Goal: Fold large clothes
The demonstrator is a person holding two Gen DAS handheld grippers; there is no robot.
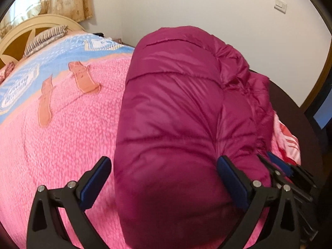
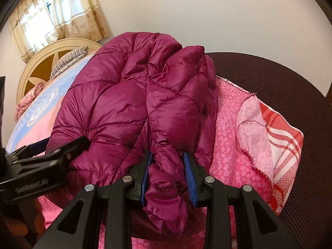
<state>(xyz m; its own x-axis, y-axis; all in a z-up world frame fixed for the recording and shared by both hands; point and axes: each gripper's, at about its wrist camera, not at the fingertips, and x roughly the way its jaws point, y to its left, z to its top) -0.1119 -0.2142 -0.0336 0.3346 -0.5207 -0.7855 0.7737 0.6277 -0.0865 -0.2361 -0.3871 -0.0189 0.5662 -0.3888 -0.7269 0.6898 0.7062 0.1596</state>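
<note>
A magenta quilted puffer jacket [image 1: 172,108] lies bunched in a thick roll on a pink bedspread [image 1: 62,137]; it also shows in the right wrist view [image 2: 128,103]. My left gripper [image 1: 164,178] is wide open, its blue-padded fingers [image 1: 232,178] straddling the near end of the roll. My right gripper [image 2: 168,166] is closed on a bunched fold of the jacket, fabric bulging between its pads [image 2: 188,172]. The left gripper also shows in the right wrist view [image 2: 62,153] at the jacket's left side. The right gripper [image 1: 278,166] shows at the jacket's right edge in the left wrist view.
The bed has a cream headboard [image 2: 51,62] with a striped pillow [image 2: 68,60] at the far end. A red plaid cloth [image 2: 284,132] lies under the bedspread's right corner. A dark mesh surface [image 2: 269,76] lies beyond the bed edge. White walls and a curtain [image 2: 58,14] stand behind.
</note>
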